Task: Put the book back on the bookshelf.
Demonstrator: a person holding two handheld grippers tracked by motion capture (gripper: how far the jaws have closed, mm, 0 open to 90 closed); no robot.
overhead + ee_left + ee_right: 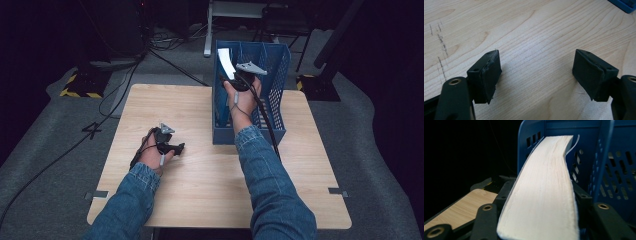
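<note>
A thick book [226, 62] with cream page edges [544, 182] stands tilted in the left compartment of a blue slotted file rack [272, 75]. My right gripper [234, 77] reaches over the rack's front, and its black jaws sit against both covers of the book [542, 195]. The rack's perforated wall [614, 165] rises just right of the book. My left gripper [179, 147] rests low on the wooden table [210, 185], left of the rack. In the left gripper view its jaws [536, 72] stand wide apart with only bare wood between them.
The rack stands at the table's far right, and a corner of it [625, 4] shows in the left gripper view. Cables [115, 95] trail over the grey floor behind the table. Dark equipment stands [85, 80] sit beyond the far edge.
</note>
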